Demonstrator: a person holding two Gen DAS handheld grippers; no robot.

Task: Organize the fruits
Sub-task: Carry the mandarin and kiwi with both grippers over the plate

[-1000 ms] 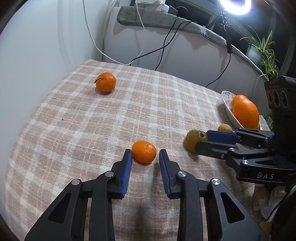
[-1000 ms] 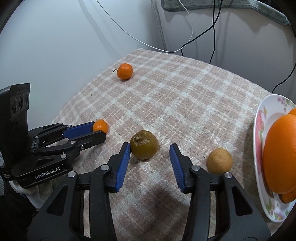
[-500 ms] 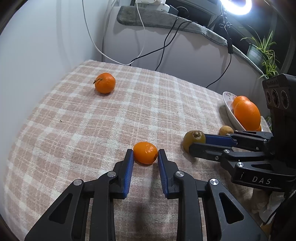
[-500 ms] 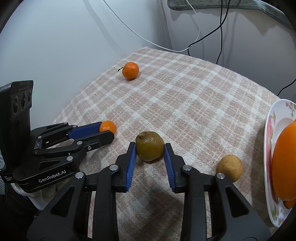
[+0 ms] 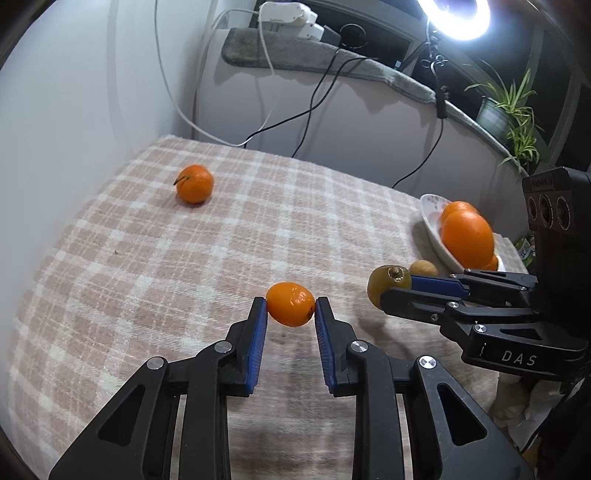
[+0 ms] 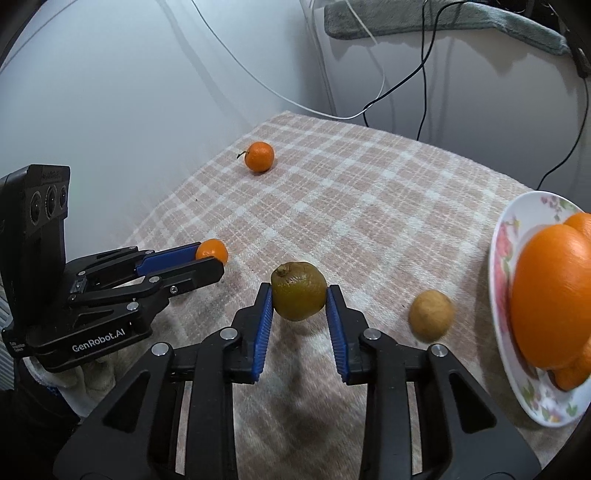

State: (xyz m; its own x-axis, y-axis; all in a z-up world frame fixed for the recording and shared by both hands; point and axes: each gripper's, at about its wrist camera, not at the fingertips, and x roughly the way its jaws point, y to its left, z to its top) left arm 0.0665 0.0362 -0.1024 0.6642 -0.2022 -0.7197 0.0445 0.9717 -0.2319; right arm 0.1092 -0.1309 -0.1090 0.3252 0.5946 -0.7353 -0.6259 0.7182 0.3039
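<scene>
A small oval orange fruit (image 5: 290,303) sits between blue pads, my left gripper (image 5: 290,311) shut on it low over the checked cloth. The same grip shows in the right wrist view, where the left gripper (image 6: 211,257) holds the small orange fruit (image 6: 212,250). My right gripper (image 6: 299,293) is shut on an olive-green fruit (image 6: 299,288), both pads pressing its sides. A white flowered plate (image 6: 506,236) at the right carries big oranges (image 6: 550,295). A stemmed mandarin (image 5: 194,183) lies far left, and a small tan fruit (image 6: 431,314) lies beside the plate.
The pink checked cloth (image 5: 258,229) covers the table, which ends at a white wall on the left and back. Cables (image 5: 314,99) hang behind. A ring light (image 5: 458,14) and a potted plant (image 5: 513,114) stand at the back right.
Both pairs of jaws closed from open: the left onto the small orange fruit, the right onto the green fruit. Both fruits now sit gripped between the pads.
</scene>
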